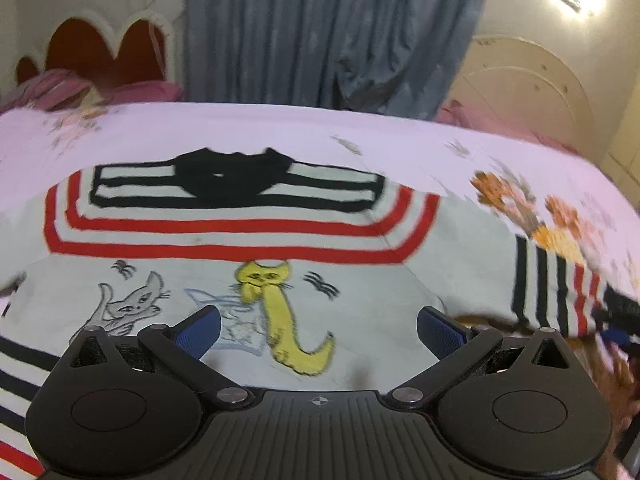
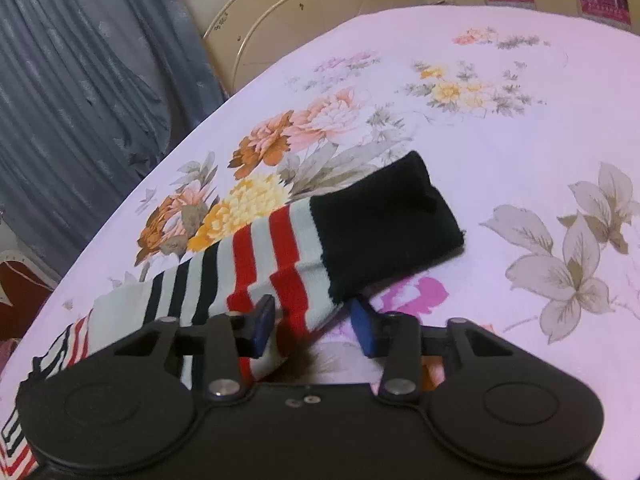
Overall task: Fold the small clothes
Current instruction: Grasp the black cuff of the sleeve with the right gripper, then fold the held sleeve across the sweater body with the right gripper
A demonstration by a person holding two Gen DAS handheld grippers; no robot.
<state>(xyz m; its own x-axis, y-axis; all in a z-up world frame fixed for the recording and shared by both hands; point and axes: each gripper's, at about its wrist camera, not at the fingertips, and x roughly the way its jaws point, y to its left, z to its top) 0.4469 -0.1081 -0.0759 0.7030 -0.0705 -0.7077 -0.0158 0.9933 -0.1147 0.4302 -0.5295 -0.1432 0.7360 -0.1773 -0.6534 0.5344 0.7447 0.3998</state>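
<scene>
The child's cat-print sweater (image 1: pixel 224 248) lies flat on the floral bedsheet (image 2: pixel 500 128). Soft, light knit; best pinched at the sleeve (image 2: pixel 280 256) near its black cuff (image 2: pixel 384 224). Right hand-held gripper (image 2: pixel 310 326) part-open astride the sleeve; left hand-held gripper (image 1: pixel 320 330) wide open, empty.

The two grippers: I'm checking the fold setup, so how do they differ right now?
The left gripper hangs over the sweater's cat-printed front; the right gripper is at the striped sleeve. The left fingers spread wider than the right fingers. Both are open, gripping nothing.

Striped sweater (image 1: pixel 224 248) on floral bedsheet (image 2: pixel 500 128).
</scene>
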